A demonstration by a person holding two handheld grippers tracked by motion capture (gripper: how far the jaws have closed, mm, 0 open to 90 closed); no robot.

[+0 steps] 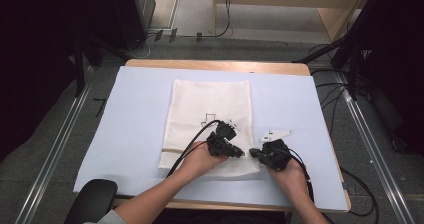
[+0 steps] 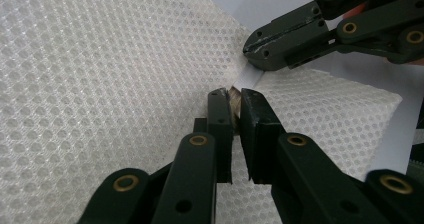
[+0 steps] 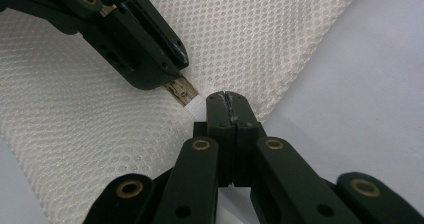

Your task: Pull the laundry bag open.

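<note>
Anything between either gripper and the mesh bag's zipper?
Nothing visible. The left gripper is already shut on the zipper pull of the mesh bag, and the right gripper is shut on the white tab beside it.

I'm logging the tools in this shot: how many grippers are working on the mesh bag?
2. The left gripper pinches the zipper pull at the mesh bag's near right corner; the right gripper clamps the white tab just beside it.

Small beige piece (image 2: pixel 234 98) pinched between left gripper (image 2: pixel 233 95) jaws, mostly hidden, nature unclear, white tab (image 3: pixel 199 103) end covered by right gripper (image 3: pixel 227 98) jaws, mesh bag (image 1: pixel 210 119) near edge masked by hands, print too small to read, forearms cut off at bottom edge.
</note>
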